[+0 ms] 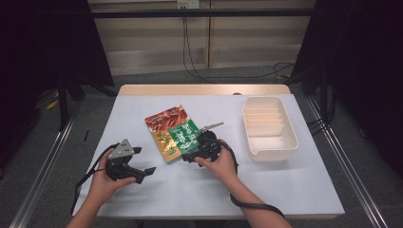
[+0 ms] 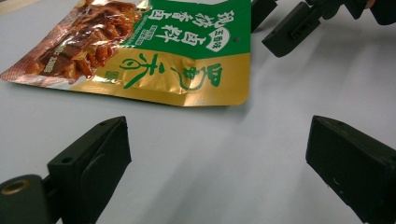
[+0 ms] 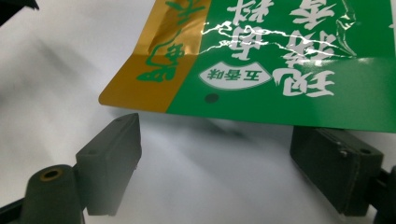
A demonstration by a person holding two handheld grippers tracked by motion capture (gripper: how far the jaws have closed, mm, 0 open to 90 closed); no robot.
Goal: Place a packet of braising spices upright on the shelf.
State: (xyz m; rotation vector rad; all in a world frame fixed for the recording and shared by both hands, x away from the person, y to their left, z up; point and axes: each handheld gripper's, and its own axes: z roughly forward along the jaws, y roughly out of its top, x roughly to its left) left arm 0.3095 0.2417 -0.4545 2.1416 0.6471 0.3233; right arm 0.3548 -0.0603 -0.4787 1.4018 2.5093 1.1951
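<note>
Forearms (image 1: 247,199), white table (image 1: 294,190), dark curtains (image 1: 43,42)

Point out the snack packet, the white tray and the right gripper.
snack packet (image 1: 171,131): high view, on the middle of its printed front.
white tray (image 1: 291,134): high view, on its right rim.
right gripper (image 3: 215,172): right gripper view, midway between its open jaws.
</note>
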